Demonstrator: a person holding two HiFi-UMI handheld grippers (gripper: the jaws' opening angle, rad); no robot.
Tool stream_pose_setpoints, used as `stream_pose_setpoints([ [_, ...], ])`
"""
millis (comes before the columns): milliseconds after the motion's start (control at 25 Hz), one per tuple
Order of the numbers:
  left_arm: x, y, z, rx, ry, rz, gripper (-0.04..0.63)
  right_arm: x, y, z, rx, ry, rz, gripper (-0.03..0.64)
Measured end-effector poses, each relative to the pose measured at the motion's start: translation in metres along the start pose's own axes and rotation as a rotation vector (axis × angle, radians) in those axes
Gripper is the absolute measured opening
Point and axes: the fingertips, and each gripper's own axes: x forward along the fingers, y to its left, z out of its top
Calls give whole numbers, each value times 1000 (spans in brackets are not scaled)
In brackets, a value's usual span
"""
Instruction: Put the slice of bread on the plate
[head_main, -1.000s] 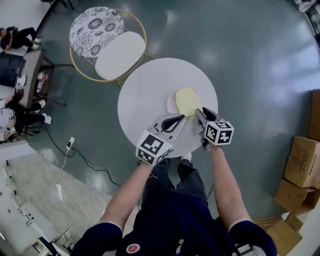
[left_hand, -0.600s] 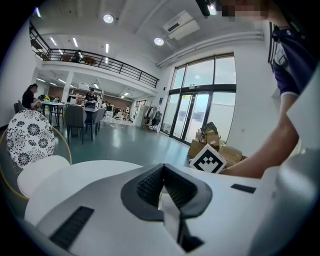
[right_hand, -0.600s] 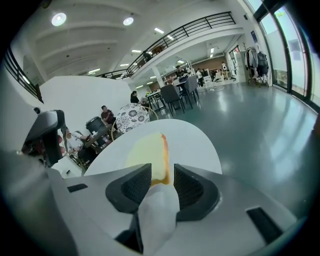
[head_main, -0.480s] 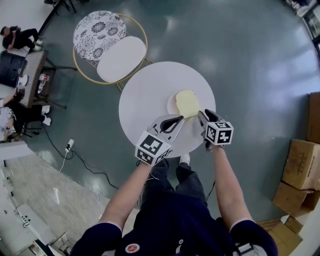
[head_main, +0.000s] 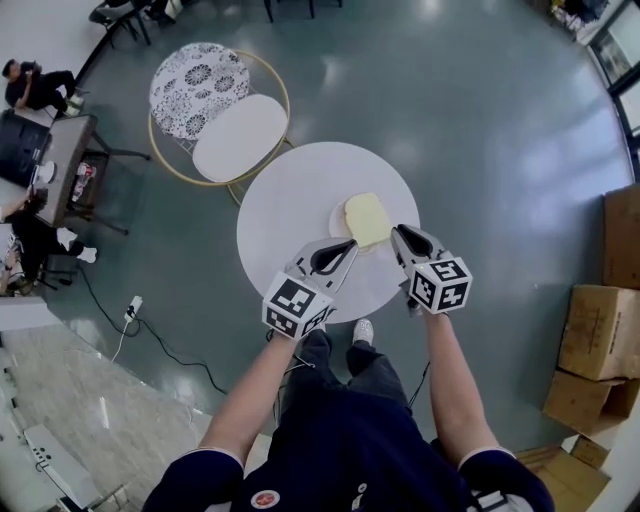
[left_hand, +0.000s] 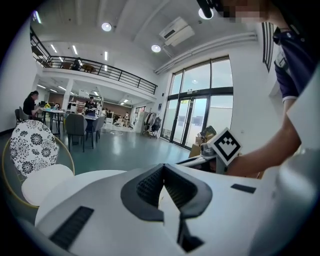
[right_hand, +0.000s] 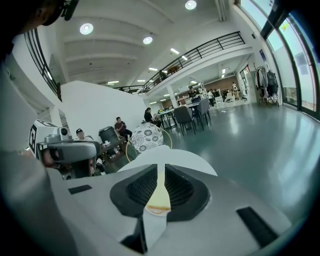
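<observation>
A pale yellow slice of bread (head_main: 367, 219) lies flat on a small white plate (head_main: 338, 214) on the round white table (head_main: 290, 200). My right gripper (head_main: 401, 233) hovers just right of the plate, apart from the bread. Its jaws are closing, with only a narrow slit left between them and nothing in it. Through that slit in the right gripper view (right_hand: 161, 167) the bread (right_hand: 159, 197) shows below. My left gripper (head_main: 350, 247) hangs over the table's near edge, in front of the plate. In the left gripper view (left_hand: 162, 167) its pads meet, empty.
A gold-framed chair (head_main: 220, 110) with a patterned back stands beyond the table at the left. Cardboard boxes (head_main: 600, 330) are stacked at the right. People sit at desks (head_main: 40, 130) far left. A cable (head_main: 170, 330) runs over the grey floor.
Both grippers have lifted away from the table, the right one more, leaving the plate's edge. The right jaws have narrowed. The bread stays on the plate.
</observation>
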Motion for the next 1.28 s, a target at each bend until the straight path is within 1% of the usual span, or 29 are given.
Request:
stream_pose_setpoints([
  [160,-9,-1,16,12,-25,4,5,-14,24,31,-62,-54,30,36],
  [320,-21,-6,35,25,-52,1,5,-31,47,60,-101,-105,43,8],
  [640,-41,-13,78,47,-107,-17,5,-54,91,109,-129,-214,109,8],
  [920,-60,-32,112,65,-159,-33,5,-80,125,133,-176,-267,154,8],
  [1080,-70,-38,125,89,-179,-34,5,-87,140,141,-203,-287,178,7],
  [1280,-81,-42,135,101,-195,-35,5,-94,157,147,-235,-299,198,7],
])
